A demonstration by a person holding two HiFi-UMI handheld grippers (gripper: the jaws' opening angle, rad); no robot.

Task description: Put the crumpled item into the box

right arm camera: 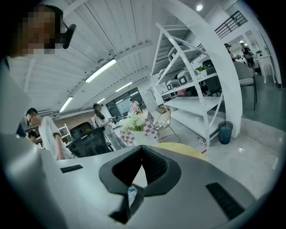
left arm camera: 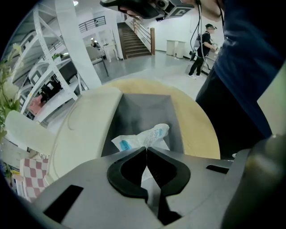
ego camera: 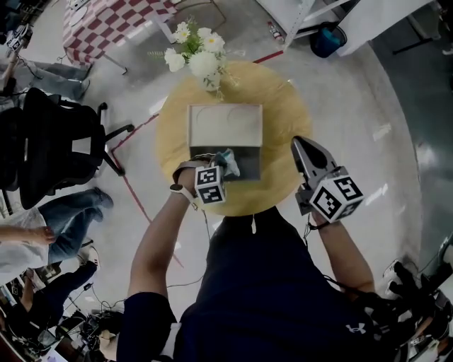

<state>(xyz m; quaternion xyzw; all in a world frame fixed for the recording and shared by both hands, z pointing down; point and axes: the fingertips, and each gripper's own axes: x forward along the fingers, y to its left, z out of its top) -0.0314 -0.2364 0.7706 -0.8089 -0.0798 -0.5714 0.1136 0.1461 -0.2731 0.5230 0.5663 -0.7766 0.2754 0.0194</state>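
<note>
A crumpled white wrapper with blue print [ego camera: 228, 157] [left arm camera: 149, 134] hangs over the grey inside [left arm camera: 145, 109] of an open box [ego camera: 248, 164], pinched at its near end. My left gripper [ego camera: 222, 164] [left arm camera: 146, 148] points steeply down at the box and is shut on the wrapper. The box's cream lid [ego camera: 225, 126] [left arm camera: 85, 129] lies folded back on the round wooden table [ego camera: 283, 106]. My right gripper [ego camera: 298, 146] [right arm camera: 142, 147] hovers to the right of the box near the table's edge, its jaws shut with nothing between them.
A vase of white flowers [ego camera: 200, 58] stands on the table just beyond the box. A black office chair [ego camera: 56, 141] and seated people are on the left. A checkered table [ego camera: 106, 21] and a blue bin [ego camera: 328, 39] stand further off, with white shelving [right arm camera: 201, 89] nearby.
</note>
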